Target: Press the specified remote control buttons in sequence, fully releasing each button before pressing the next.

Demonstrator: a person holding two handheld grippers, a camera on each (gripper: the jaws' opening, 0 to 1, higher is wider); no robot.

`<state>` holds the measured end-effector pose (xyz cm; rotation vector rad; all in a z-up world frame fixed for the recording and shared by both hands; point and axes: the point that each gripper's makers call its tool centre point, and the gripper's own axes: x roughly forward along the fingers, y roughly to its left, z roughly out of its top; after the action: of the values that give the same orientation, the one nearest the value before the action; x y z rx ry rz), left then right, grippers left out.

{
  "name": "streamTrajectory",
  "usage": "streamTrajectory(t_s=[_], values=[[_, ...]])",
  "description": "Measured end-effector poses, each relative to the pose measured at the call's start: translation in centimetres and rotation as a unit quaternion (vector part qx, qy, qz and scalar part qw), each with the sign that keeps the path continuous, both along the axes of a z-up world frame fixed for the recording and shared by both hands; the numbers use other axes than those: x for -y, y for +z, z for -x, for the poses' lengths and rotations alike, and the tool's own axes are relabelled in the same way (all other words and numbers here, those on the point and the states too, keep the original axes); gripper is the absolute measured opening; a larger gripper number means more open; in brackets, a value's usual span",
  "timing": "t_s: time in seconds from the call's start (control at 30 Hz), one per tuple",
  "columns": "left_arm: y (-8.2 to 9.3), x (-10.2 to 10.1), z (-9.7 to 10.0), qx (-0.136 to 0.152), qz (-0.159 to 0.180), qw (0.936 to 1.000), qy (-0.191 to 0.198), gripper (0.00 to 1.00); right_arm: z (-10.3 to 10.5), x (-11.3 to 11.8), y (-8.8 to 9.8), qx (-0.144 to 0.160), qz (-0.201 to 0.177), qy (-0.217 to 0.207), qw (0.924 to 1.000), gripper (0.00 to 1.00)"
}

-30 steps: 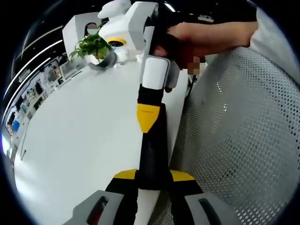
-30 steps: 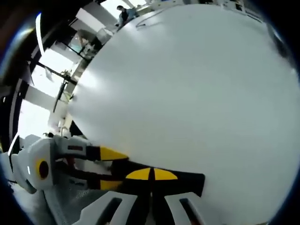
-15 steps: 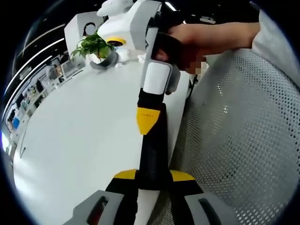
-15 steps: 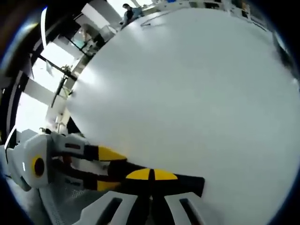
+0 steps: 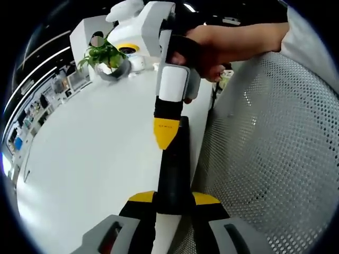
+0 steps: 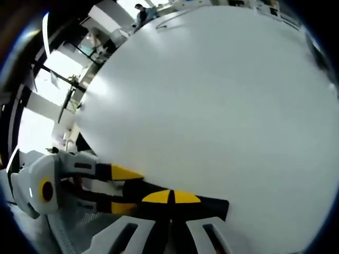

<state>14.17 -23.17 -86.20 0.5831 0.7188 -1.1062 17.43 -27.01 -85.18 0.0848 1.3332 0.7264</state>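
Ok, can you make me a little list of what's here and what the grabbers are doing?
left gripper: jaws shut on the black remote control
right gripper: jaws shut, yellow tip at the remote's top face
hand: holding the right gripper
table: white, under the remote
nearby: potted plant, white mesh chair

Remote (image 5: 172,180) on table (image 5: 90,159) edge, plant (image 5: 103,53) behind, chair (image 5: 270,159) right

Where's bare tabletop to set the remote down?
The white table is bare ahead of the right hand-held gripper. In the left gripper view, it's free from the remote up to the plant; the mesh chair crowds the right.
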Motion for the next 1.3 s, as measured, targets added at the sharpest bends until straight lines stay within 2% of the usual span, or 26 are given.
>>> streamTrajectory(t_s=[0.1,0.2,0.27,0.37,0.53,0.73,0.8,1.03,1.3], values=[[0.0,0.0,0.0,-0.001,0.001,1.0000,0.001,0.24,-0.5,0.1,0.9,0.007,-0.020,-0.020,0.9996,0.00],[0.0,0.0,0.0,0.000,0.000,1.0000,0.001,0.24,-0.3,0.1,1.3,-0.020,-0.038,-0.041,0.9982,0.00],[0.0,0.0,0.0,-0.003,0.000,1.0000,0.003,0.24,-0.2,0.4,1.1,-0.029,-0.034,-0.045,0.9980,0.00],[0.0,0.0,0.0,-0.006,0.001,1.0000,0.007,0.24,-0.4,1.0,0.9,-0.014,-0.012,-0.044,0.9989,0.00],[0.1,0.1,0.0,-0.016,0.008,0.9996,0.020,0.25,0.5,0.4,1.1,-0.043,-0.030,-0.042,0.9977,0.00],[0.1,0.1,0.1,-0.016,0.008,0.9996,0.020,0.25,1.3,0.0,0.5,-0.055,-0.019,-0.020,0.9981,0.00],[0.1,0.0,0.0,-0.019,0.010,0.9995,0.023,0.25,1.3,0.3,0.2,-0.046,0.000,-0.009,0.9989,0.00],[0.2,0.1,-0.1,-0.047,0.026,0.9970,0.055,0.26,1.7,0.1,0.1,-0.029,0.020,0.018,0.9992,0.00],[0.1,0.2,-0.1,-0.037,0.023,0.9980,0.045,0.25,1.5,0.1,0.0,-0.016,0.031,0.037,0.9987,0.00]])
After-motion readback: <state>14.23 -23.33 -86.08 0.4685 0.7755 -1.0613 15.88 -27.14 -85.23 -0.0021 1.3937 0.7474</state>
